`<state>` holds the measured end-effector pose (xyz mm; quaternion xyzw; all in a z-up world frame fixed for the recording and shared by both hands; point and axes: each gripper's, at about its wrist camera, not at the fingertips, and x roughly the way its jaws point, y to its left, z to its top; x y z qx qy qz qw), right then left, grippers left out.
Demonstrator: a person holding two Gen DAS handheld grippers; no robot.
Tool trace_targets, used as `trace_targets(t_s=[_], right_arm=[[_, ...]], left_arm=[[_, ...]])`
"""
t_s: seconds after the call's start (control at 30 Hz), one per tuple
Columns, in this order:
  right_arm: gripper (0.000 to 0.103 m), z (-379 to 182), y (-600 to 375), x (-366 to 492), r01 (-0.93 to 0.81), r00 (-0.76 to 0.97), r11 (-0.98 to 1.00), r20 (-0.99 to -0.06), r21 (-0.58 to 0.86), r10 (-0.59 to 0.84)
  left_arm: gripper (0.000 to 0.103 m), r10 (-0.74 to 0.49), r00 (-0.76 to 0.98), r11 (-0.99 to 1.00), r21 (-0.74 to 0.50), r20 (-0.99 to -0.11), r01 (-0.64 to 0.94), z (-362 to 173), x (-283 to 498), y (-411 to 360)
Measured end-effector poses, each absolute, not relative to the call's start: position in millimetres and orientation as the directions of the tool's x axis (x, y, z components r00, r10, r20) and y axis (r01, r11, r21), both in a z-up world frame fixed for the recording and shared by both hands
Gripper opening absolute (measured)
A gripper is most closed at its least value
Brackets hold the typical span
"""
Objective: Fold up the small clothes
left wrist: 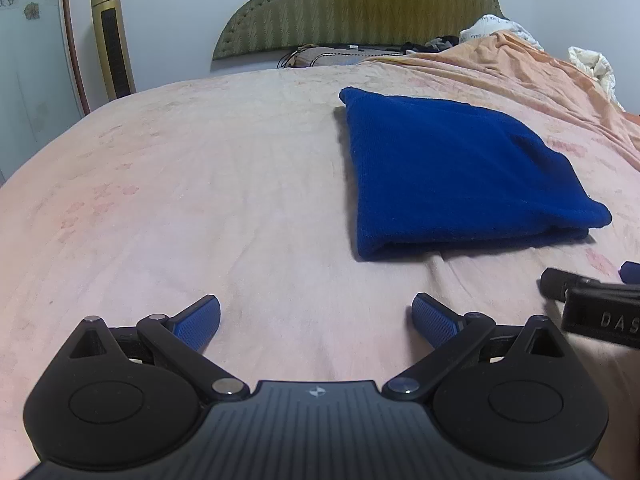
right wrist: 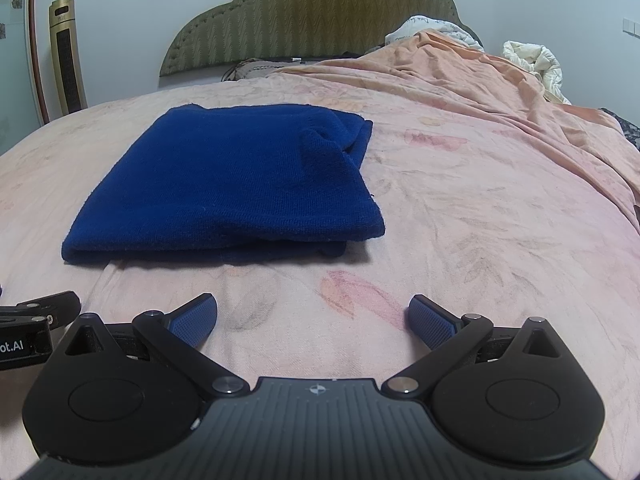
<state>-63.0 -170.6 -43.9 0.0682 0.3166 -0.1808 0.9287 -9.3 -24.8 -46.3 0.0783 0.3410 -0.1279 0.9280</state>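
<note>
Lying folded into a flat, layered square, the blue garment (left wrist: 460, 172) rests on the pink bedsheet (left wrist: 200, 184), ahead of both tools. Left gripper (left wrist: 316, 322): fingers spread wide, holding nothing, just above the sheet. Right gripper (right wrist: 312, 320): likewise spread and empty. Both sit near the garment, not touching it.

You're in a home bedroom: ahead of your tongs spreads a bed (right wrist: 460, 184) under a pink floral sheet, ending at a padded green headboard (right wrist: 312, 12), with a gold tower fan (left wrist: 112, 36) far left.
</note>
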Motion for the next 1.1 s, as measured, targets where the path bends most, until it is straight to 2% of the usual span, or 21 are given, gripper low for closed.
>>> trace_targets(t_s=[0.27, 0.63, 0.83, 1.1], right_arm=[[0.102, -34.2, -176.9, -71.7, 0.426, 0.734, 0.902, -0.609, 0.068, -0.301], [0.103, -29.3, -170.4, -75.7, 0.395, 0.731, 0.918, -0.617, 0.033, -0.293], [0.103, -27.6, -160.3, -75.7, 0.367, 0.733, 0.930, -0.612, -0.011, -0.297], [0.103, -22.7, -169.3, -77.5, 0.373, 0.742, 0.927, -0.611, 0.035, -0.276]], left_arm=[[0.103, -0.191, 0.735, 0.957, 0.043, -0.650, 0.287, -40.2, -11.1, -23.3], [0.103, -0.183, 0.753, 0.948, 0.088, -0.632, 0.305, -31.7, -20.4, -29.8], [0.103, -0.200, 0.736, 0.945, 0.070, -0.647, 0.319, -32.4, -19.7, -32.0], [0.103, -0.215, 0.756, 0.942, 0.071, -0.618, 0.327, -23.8, -22.9, -28.5]])
